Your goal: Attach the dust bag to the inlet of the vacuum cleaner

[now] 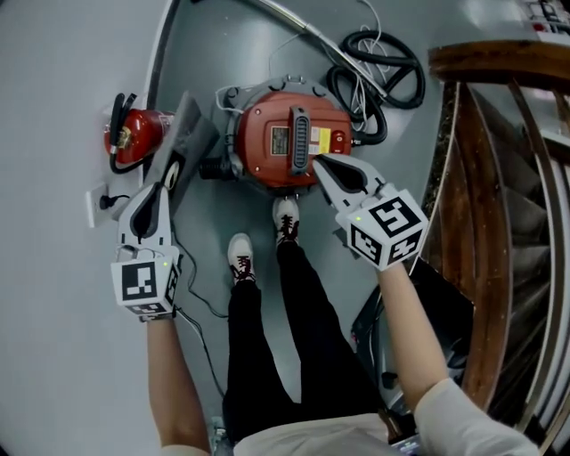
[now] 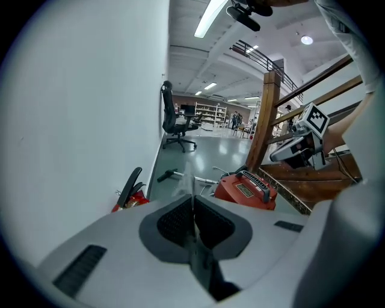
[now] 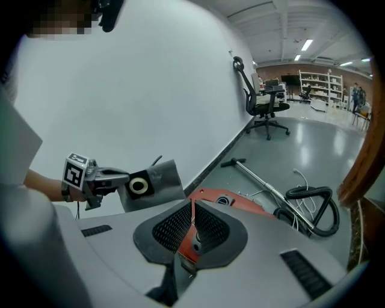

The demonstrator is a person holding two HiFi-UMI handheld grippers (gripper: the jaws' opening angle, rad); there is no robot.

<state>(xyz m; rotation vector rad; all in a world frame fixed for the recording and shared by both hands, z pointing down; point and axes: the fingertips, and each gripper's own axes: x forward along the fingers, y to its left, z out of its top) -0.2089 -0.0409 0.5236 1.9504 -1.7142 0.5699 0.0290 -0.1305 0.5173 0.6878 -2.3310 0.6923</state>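
Left gripper (image 1: 169, 178): clamps dust bag (image 1: 187, 134), 9 o'clock of vacuum (image 1: 276, 142); thin pinch may slip. Right gripper (image 1: 322, 166): closed, empty.

— How's the light?
— Cool and even. Ceiling strip lamps (image 2: 210, 18) give most of it. In the head view the grey floor (image 1: 53, 374) is flatly lit and the shadows round the vacuum cleaner (image 1: 285, 142) are soft. The wooden staircase (image 1: 499, 223) sits darker.
— Any glare?
— Pale lamp reflections lie on the far floor in both gripper views. The white wall (image 2: 78, 120) is bright, close to washed out.
— Sharpness?
— Both gripper views are fisheye, with black corners and lines bowing near the edges. The left claw (image 2: 192, 200) and the right claw (image 3: 192, 206) lie close to their lenses and look soft. The dust bag (image 3: 153, 180) reads fairly crisp.
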